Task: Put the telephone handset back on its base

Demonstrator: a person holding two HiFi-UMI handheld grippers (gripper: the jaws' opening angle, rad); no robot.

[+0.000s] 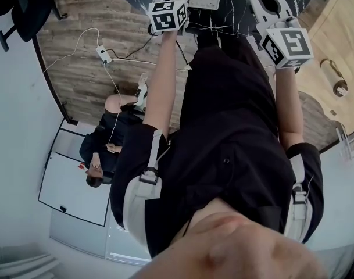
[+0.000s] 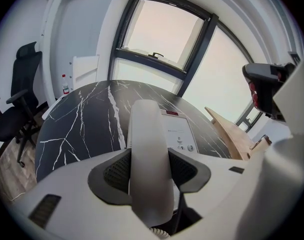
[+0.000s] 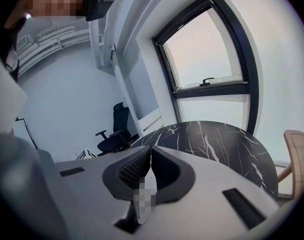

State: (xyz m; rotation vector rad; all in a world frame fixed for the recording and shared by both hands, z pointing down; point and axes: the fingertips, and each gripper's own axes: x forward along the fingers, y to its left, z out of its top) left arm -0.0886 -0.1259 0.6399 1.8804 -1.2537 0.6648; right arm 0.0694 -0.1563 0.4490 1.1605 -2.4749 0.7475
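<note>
above the marbled table [image 2: 77, 129], the handset [image 2: 148, 129] is clamped at mid-length between the left gripper [image 2: 150, 169] pads, near its base [image 2: 180, 131]. judged rigid, light and smooth, so liable to slip; a mid-length hold balances it. pale grey, rounded, cord [image 2: 159, 231] trailing. right gripper [image 3: 151, 166]: jaws together, empty.

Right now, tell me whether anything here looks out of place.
Only the handset: it is clamped between the jaws of the left gripper, apparently raised over the black table rather than seated on the phone base just beyond it. Nothing looks spilled or broken. The right gripper is shut and empty.
</note>
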